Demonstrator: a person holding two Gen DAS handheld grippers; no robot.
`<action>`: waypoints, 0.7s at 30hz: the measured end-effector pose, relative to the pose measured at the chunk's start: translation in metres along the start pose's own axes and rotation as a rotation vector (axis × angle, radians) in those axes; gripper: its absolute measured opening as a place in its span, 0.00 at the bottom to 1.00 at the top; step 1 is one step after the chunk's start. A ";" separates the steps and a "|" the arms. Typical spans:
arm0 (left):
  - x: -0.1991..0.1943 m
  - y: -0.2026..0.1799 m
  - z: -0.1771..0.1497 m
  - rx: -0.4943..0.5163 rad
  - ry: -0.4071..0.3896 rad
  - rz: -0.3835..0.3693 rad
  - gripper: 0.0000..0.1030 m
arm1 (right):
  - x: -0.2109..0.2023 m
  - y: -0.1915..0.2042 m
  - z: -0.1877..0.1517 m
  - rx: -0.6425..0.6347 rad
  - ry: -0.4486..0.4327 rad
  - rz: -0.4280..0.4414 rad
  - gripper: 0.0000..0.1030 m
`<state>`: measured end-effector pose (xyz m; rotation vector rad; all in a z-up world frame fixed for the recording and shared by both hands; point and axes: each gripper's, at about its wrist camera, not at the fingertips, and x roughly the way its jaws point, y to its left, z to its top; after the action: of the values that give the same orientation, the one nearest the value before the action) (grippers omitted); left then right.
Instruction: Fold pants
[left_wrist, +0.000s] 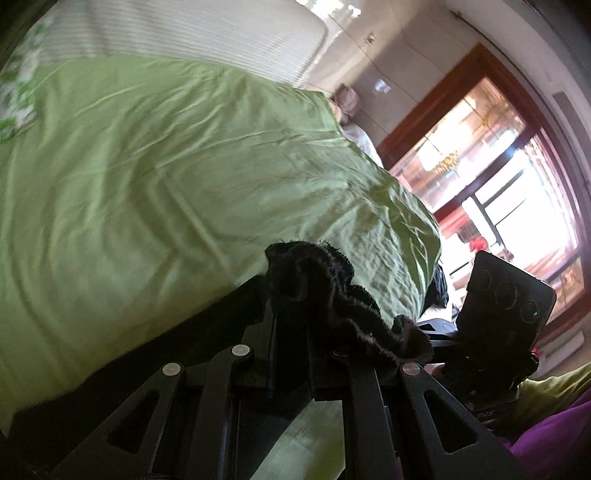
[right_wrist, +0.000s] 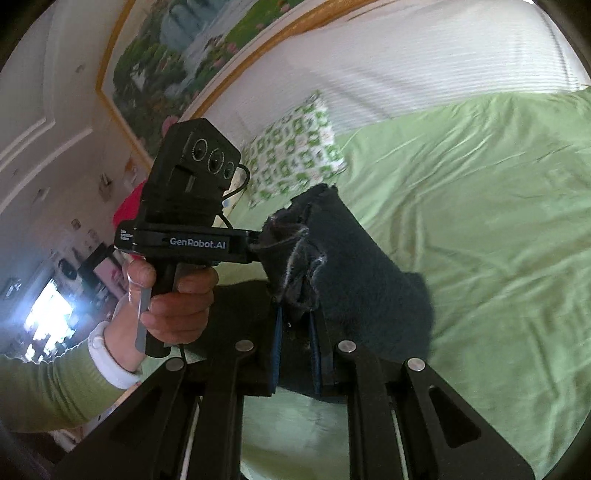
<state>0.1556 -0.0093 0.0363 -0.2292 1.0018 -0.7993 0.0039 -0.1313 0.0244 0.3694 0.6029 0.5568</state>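
The dark pants (right_wrist: 354, 273) are lifted above the green bed sheet (right_wrist: 480, 221). My right gripper (right_wrist: 295, 314) is shut on a bunched edge of the pants, which drape down to its right. My left gripper (right_wrist: 255, 243) shows in the right wrist view from the side, held by a hand, its tip pressed into the same bunched edge. In the left wrist view my left gripper (left_wrist: 291, 310) is shut on a frayed black fold of the pants (left_wrist: 332, 295). The right gripper (left_wrist: 439, 328) appears there at the right, close by.
The green sheet (left_wrist: 166, 166) covers the bed. A patterned green and white pillow (right_wrist: 295, 151) lies near the striped white headboard (right_wrist: 406, 66). A bright window (left_wrist: 498, 184) lies beyond the bed's edge. A framed picture (right_wrist: 192, 51) hangs on the wall.
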 end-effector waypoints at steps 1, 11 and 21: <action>-0.002 0.004 -0.003 -0.013 -0.004 0.003 0.11 | 0.005 0.002 0.000 -0.003 0.010 0.007 0.14; -0.007 0.061 -0.064 -0.173 0.016 0.089 0.08 | 0.066 -0.004 -0.023 0.005 0.183 0.056 0.15; -0.041 0.074 -0.106 -0.271 -0.062 0.211 0.09 | 0.086 0.008 -0.032 -0.019 0.286 0.083 0.48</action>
<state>0.0936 0.0895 -0.0325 -0.3718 1.0552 -0.4608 0.0401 -0.0689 -0.0327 0.2997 0.8593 0.7012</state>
